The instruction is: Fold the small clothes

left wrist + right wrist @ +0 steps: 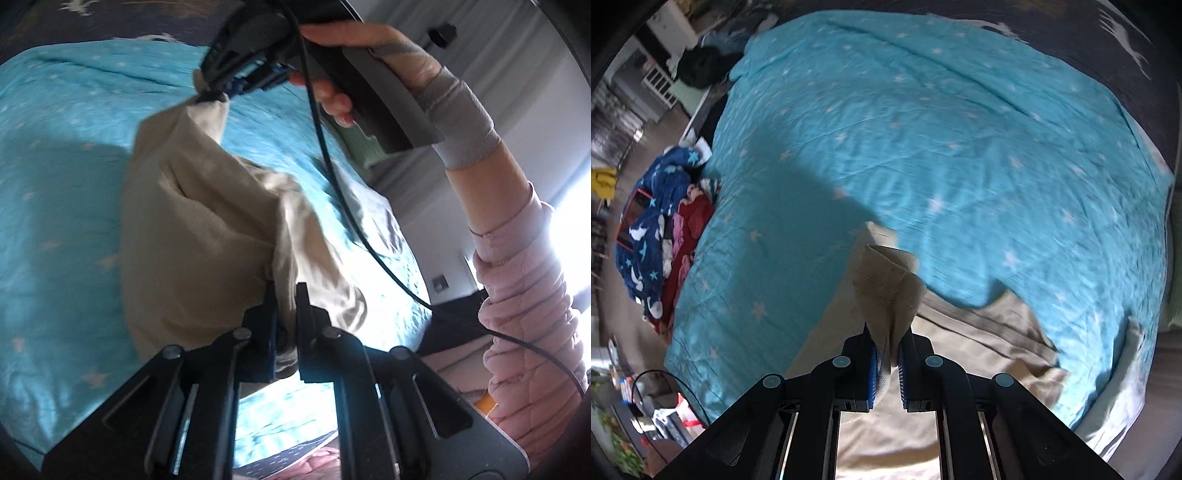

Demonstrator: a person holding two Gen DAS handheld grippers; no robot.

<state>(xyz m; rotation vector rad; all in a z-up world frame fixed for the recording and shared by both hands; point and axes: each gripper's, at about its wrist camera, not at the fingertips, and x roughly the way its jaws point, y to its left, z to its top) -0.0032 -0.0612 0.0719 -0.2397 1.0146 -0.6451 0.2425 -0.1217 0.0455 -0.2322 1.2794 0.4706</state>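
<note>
A small beige garment (192,229) hangs in the air above a turquoise star-print bedspread (55,166). My left gripper (285,295) is shut on one edge of it, near the bottom of the left wrist view. My right gripper (216,96) shows at the top of that view, held by a bandaged hand, shut on the far corner. In the right wrist view my right gripper (888,332) is shut on a hemmed fold of the beige garment (886,284); the rest drapes below toward the bedspread (923,129).
A heap of dark blue star-print and red clothes (661,229) lies beside the bed's left edge. Furniture and clutter (665,410) stand on the floor at left. A black cable (332,166) hangs from the right gripper. A dark blanket (1071,48) lies at the bed's far end.
</note>
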